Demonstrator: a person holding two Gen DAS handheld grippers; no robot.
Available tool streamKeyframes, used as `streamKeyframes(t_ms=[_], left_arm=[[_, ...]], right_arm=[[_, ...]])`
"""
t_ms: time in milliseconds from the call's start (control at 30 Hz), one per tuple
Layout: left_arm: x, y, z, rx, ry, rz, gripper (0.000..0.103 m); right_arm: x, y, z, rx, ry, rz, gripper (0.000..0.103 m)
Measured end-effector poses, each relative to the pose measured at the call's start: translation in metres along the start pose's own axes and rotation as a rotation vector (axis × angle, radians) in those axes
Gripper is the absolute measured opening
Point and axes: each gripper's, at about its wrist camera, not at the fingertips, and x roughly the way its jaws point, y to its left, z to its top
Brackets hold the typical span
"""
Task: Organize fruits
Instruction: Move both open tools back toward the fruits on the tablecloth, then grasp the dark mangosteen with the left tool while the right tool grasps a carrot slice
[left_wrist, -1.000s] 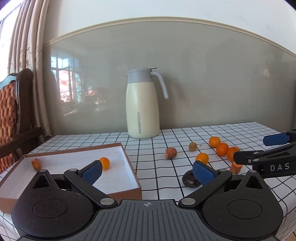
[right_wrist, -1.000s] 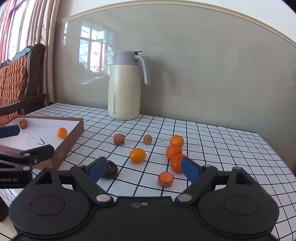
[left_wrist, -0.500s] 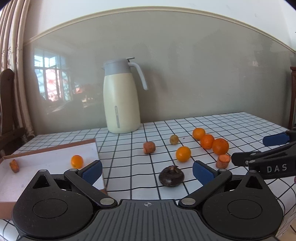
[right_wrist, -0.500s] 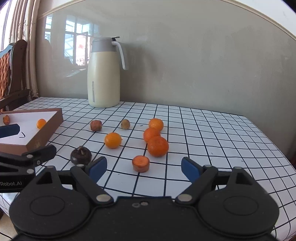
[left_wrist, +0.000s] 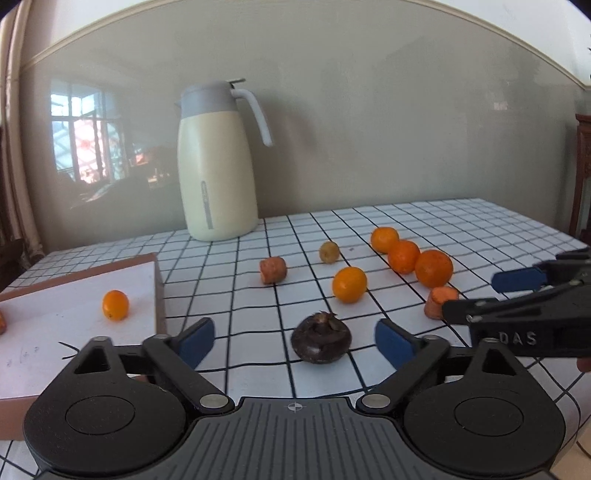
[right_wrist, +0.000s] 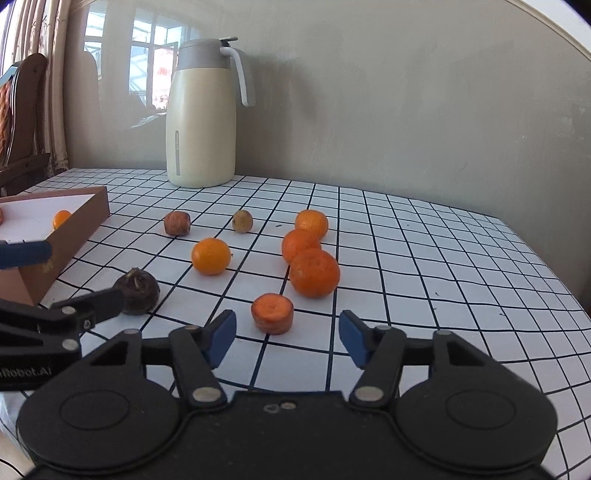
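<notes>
L fingers (left_wrist: 391, 341) closing, nothing pinched yet | dark round fruit (left_wrist: 320, 341) dead ahead between them, just R of box (left_wrist: 159, 295) | R gripper (right_wrist: 288, 338) closing on air, carrot slice (right_wrist: 272, 313) just past tips | I'd take dark fruit w/ L, it's nearer.

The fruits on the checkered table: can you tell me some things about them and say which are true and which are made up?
1. The box holds a small orange fruit. True.
2. The jug lies on its side. False: it stands upright.
3. The left claw grips the dark round fruit. False: the fruit sits between its closing pads, untouched.
4. A carrot piece lies just ahead of the right claw. True.
5. Three oranges sit in a row. True.
</notes>
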Motion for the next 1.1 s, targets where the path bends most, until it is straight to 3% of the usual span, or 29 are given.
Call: streamKeyframes(t_ms=[133,300,467,733,867,1100], left_arm=[[0.013,-0.007,-0.002,0.004,0.036,0.008,0.085],[0.029,0.001,-0.001,-0.062,0.087,-0.01,0.072],[0.039,0.005,0.002,-0.11,0.1,-0.033,0.071],[0.048,-0.002,0.004,-0.084,0.127,-0.033,0.064],[0.05,-0.006,0.004,-0.066,0.139,-0.047,0.044],[0.045,0.0,0.006,-0.076,0.134,-0.046,0.044]], right_arm=[[0.005,-0.001,0.002,0.02,0.003,0.01,0.049],[0.011,0.003,0.005,0.016,0.017,0.019,0.045],[0.02,0.004,0.007,0.035,0.037,0.024,0.035],[0.03,0.006,0.008,0.034,0.074,0.01,0.03],[0.031,0.006,0.009,0.041,0.076,0.008,0.02],[0.025,0.005,0.012,0.069,0.05,0.001,0.02]])
